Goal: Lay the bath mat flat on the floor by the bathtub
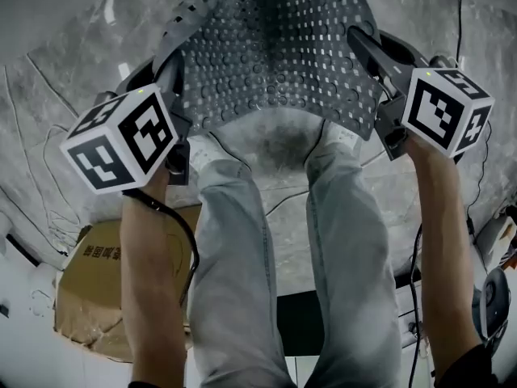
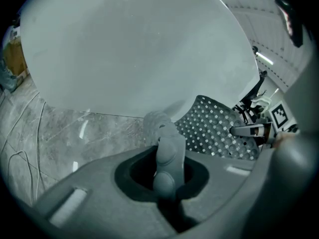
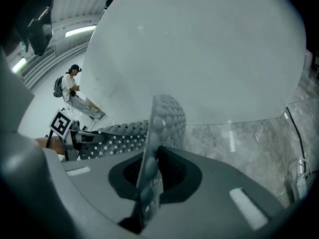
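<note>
Closest to the head camera are the person's legs (image 1: 242,265) in pale trousers, planted on the grey marble floor (image 1: 48,120). Ahead of the white shoes (image 1: 212,149), the left gripper (image 1: 172,75) and the right gripper (image 1: 361,40) each pinch a near corner of the studded grey bath mat (image 1: 275,51). They are held well apart, so the sheet stays spread wide between them instead of folding on itself. It sags in the middle and throws a shadow on the floor by the shoes, so I judge it is not yet laid down. A cardboard box (image 1: 93,297) sits behind, on the person's left.

From the left gripper view, the jaws are clenched on the mat's thin edge, which stands up between them. The white bathtub (image 2: 139,49) looms just beyond, its wall meeting the floor, and that is plainly why the mat is carried here. The other gripper shows across the span.

From the right gripper view, that gripper's jaws likewise clamp the mat's edge, with the bathtub close ahead. A bystander (image 3: 75,93) stands well off.
</note>
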`<state>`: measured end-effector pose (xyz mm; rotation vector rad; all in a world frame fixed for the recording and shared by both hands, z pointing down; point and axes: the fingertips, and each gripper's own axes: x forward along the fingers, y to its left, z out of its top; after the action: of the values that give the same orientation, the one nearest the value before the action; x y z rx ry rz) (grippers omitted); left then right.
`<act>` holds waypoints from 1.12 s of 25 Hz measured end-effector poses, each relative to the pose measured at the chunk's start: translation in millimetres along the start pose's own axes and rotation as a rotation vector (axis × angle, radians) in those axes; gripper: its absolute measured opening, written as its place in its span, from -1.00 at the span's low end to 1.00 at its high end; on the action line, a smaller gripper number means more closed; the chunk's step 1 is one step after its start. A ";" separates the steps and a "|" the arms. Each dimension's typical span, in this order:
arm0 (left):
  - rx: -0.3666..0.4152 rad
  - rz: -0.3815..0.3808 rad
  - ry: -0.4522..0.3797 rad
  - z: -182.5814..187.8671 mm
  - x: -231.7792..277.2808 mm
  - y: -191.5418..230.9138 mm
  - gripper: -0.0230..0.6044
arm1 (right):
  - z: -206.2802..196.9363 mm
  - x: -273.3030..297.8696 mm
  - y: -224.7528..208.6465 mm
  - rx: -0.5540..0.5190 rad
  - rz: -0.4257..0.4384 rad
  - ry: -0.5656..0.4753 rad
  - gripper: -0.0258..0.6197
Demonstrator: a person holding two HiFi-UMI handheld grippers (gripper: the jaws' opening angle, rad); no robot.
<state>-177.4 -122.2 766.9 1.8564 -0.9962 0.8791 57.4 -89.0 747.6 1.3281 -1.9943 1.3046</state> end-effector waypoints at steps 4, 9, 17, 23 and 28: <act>-0.004 0.026 -0.008 -9.1 12.8 8.5 -0.86 | -14.4 11.4 -11.1 -0.003 0.003 0.023 -0.85; -0.035 0.037 -0.017 -18.3 21.8 18.9 -0.85 | -25.6 19.2 -20.3 -0.022 -0.031 0.034 -0.85; -0.049 0.117 0.007 -38.7 34.8 53.1 -0.85 | -40.4 31.5 -41.2 -0.055 -0.107 0.069 -0.85; -0.033 0.190 0.045 -54.4 49.5 72.3 -0.85 | -57.3 41.0 -58.6 -0.053 -0.165 0.117 -0.85; 0.016 0.230 0.095 -66.7 60.8 88.5 -0.85 | -68.0 50.6 -73.2 -0.067 -0.222 0.145 -0.85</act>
<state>-240.8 -110.5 875.5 1.7184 -1.1613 1.1032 87.6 -62.8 852.2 1.3398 -1.7234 1.1851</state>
